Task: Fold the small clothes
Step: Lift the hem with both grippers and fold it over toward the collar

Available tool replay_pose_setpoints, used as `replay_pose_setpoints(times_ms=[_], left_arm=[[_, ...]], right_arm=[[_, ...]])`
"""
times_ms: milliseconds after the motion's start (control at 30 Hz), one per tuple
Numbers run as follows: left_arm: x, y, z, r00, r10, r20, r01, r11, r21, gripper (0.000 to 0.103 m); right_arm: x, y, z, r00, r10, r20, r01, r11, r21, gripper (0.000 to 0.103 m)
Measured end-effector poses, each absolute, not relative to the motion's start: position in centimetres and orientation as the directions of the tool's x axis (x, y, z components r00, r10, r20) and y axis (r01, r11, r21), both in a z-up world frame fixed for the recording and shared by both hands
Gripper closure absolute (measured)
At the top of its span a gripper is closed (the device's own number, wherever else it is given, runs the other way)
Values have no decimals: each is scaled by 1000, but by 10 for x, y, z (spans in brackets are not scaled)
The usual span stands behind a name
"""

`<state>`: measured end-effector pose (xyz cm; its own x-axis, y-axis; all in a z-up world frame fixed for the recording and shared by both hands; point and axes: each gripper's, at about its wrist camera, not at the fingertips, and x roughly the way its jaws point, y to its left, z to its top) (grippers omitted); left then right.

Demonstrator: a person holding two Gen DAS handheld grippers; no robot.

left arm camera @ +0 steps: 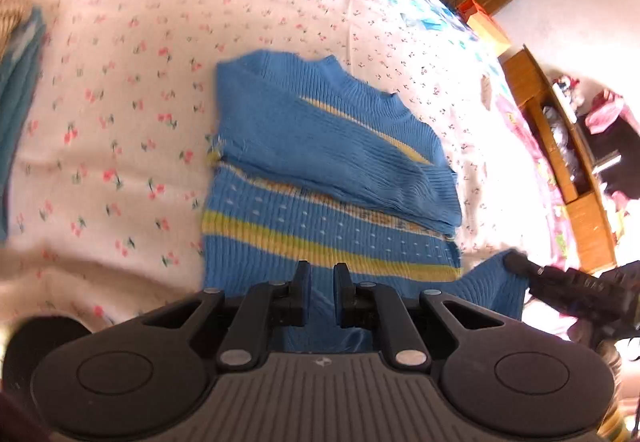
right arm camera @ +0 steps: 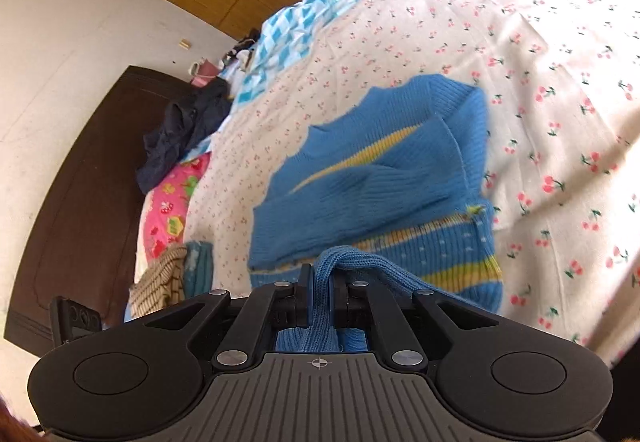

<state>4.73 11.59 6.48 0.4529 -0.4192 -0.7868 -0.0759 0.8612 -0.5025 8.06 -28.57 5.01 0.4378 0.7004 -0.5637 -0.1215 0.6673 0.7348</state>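
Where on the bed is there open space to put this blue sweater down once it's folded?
Open cherry-print sheet lies between the blue sweater and the teal folded pile; more lies beyond the collar, before the blue patchwork quilt. It is crowded by the pink pillow and dark clothes.

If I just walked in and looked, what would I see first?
A bright blue sweater with yellow stripes, lying in the middle of the cherry-print sheet, its sleeves folded across its chest. The right gripper pinches its bottom hem, and the left gripper sits at the hem too.
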Motion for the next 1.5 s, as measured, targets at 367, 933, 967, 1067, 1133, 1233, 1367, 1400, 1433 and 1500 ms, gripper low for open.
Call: replay_pose_setpoints(times_ms=[367,933,967,1067,1133,1233,1367,1400,1433,1500], left_arm=[[28,101,35,325,-393,-860,-52,901,-431,86],[56,44,32,334,-217,-917,509,861,-19,55],[58,40,30,323,-224,-919,535,845,-18,56],[59,28,25,294,-224,-929,595,804,-5,68],[58,23,23,258,-235,-937,617,787,-27,86],[54,24,25,269,-241,-933,618,786,-25,88],[65,43,44,314,-315,-896,518,848,-116,90],[71,49,51,342,-336,-878,485,863,-141,90],[77,57,57,372,-353,-858,449,878,-167,90],[93,73,68,433,-377,-819,379,900,-214,91]], right_arm=[[70,-289,31,404,686,-605,-83,686,723,95],[67,-294,21,378,688,-620,-57,686,726,95],[68,-294,21,376,687,-622,-55,687,725,95],[68,-295,20,375,686,-624,-47,686,726,95],[70,-296,19,377,687,-621,-41,683,730,95],[75,-300,20,392,693,-605,-25,666,746,95],[90,-305,25,437,705,-559,-17,627,778,95],[97,-306,28,457,701,-547,-27,625,780,95],[102,-307,32,477,695,-537,-35,626,779,95],[118,-309,41,539,677,-502,-52,621,782,95]])
